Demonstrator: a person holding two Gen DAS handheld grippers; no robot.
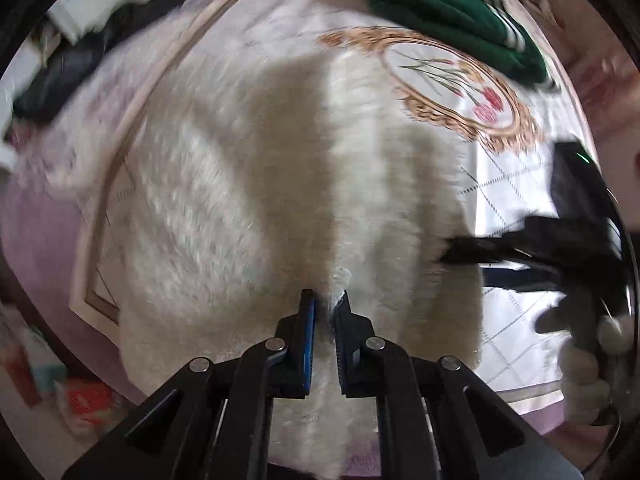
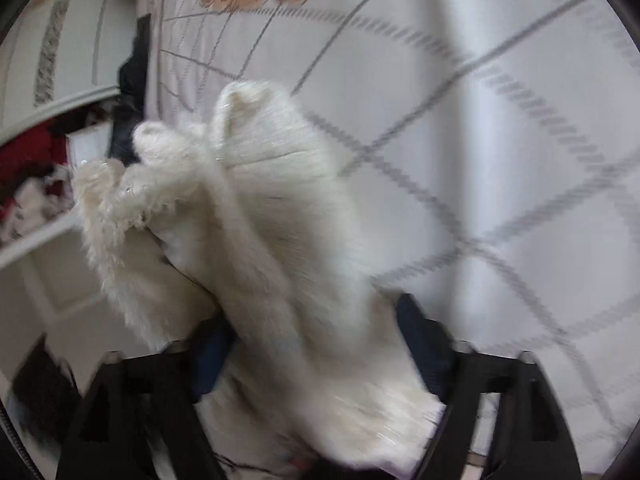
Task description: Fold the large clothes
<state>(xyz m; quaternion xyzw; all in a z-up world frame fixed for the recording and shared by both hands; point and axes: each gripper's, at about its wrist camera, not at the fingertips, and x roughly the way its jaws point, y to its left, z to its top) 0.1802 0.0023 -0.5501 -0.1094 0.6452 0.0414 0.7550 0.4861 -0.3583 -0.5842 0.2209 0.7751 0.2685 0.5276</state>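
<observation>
Mid-fold, by the look of it: a fuzzy white sweater spread over the patterned bedspread, with both tongs gripping it. Left gripper narrow, pinching a small tuft of the near edge between blue-padded fingers. Right gripper wider, clamped around a thick bunch of the same sweater, ribbed cuff or hem sticking up past the fingers and lifted clear of the bedspread. Seen from the left wrist, right gripper at the sweater's right edge, blurred, so probably in motion. Likely step: carrying the right side or sleeve across toward the middle while the near edge is pinned in place. Next move calls for laying that bunch flat over the body without dragging the rest, keeping the left pinch steady, then letting go only once the layer lies smooth. Loose pile and thick knit likely to sag and bunch, so a slow, level carry seems wise. Far right on the bed, a folded green garment; far left, dark clothes, too blurred to name. No containers visible in either view, hence nothing to report inside any.
</observation>
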